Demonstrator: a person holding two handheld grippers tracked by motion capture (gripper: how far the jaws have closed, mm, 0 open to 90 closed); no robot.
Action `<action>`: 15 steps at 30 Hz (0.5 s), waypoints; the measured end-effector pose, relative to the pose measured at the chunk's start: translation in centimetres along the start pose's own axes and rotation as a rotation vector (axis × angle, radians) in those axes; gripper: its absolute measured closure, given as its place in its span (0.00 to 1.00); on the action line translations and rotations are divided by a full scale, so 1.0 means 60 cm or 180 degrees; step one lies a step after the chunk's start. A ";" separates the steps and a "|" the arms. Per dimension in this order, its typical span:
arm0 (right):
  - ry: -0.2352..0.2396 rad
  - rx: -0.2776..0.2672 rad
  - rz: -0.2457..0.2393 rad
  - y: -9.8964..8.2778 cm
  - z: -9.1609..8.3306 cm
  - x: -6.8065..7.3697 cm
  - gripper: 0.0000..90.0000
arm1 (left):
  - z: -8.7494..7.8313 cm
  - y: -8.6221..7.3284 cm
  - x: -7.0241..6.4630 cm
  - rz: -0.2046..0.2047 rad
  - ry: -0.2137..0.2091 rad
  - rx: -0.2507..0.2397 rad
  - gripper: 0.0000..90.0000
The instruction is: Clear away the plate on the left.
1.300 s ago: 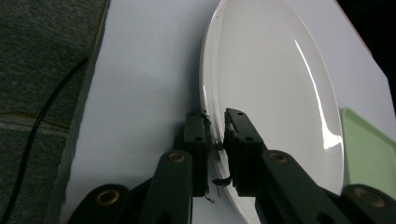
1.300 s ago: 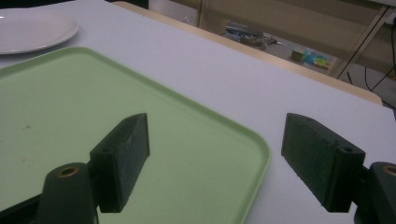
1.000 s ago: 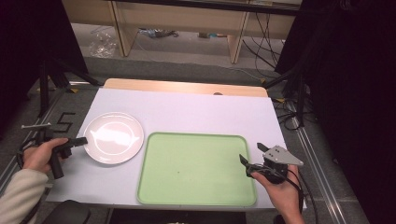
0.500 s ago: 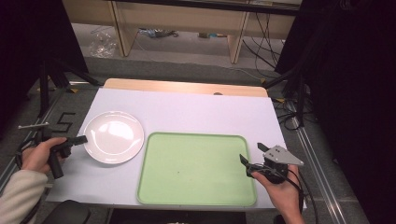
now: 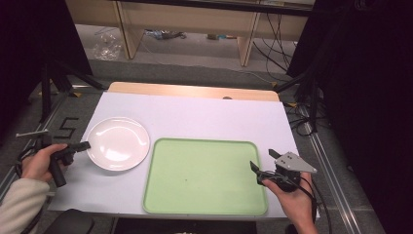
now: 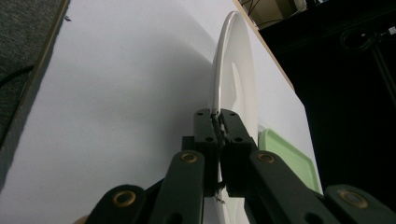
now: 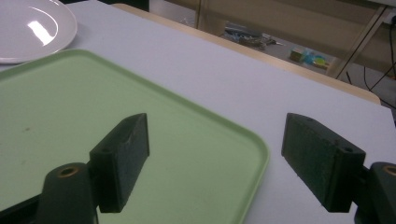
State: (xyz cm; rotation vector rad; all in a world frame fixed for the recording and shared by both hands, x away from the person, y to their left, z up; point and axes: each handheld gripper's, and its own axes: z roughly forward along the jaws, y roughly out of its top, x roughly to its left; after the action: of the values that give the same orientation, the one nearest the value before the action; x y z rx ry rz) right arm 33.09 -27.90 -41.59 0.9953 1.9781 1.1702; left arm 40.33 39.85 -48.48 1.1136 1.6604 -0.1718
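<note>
At the lower left of the high view, the person's left hand [image 5: 43, 163] holds the left gripper [image 5: 84, 145], whose black tip meets the left rim of the white plate [image 5: 118, 143]. In the left gripper view the jaws are pinched tight on that thin rim, and the plate [image 6: 233, 88] rises edge-on through the middle of the frame above the white table cover [image 6: 121, 93].

The plate sits left of centre in the high view, on the white cover [image 5: 195, 114], its right edge just beside the upper left corner of the green tray [image 5: 204, 175]. The tray lies flat in the lower middle of the frame, bare inside.

At the lower right, the right hand [image 5: 292, 202] carries the right gripper [image 5: 263, 161] over the tray's right edge. In the right gripper view, its jaws stand wide apart with nothing between them, one above the tray [image 7: 70, 116], the other above the cover [image 7: 280, 93], and the plate [image 7: 32, 28] shows at the upper left corner.
</note>
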 end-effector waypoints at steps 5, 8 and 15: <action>-0.0003 0.0000 -0.0004 0.000 0.000 0.000 0.27 | -0.002 0.000 -0.001 -0.0040 -0.0050 -0.0027 0.96; 0.0005 0.0041 -0.0008 0.001 -0.002 0.000 0.27 | -0.004 0.001 -0.003 -0.0054 -0.0086 -0.0041 0.96; 0.0007 0.0014 -0.0012 0.001 -0.001 0.000 0.27 | -0.006 0.003 -0.008 -0.0065 -0.0201 -0.0095 0.96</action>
State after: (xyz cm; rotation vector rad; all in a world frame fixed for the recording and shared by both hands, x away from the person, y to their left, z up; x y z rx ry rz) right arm 33.05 -27.91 -41.51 0.9924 1.9844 1.1658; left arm 40.20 39.84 -47.87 1.0589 1.6138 -0.1928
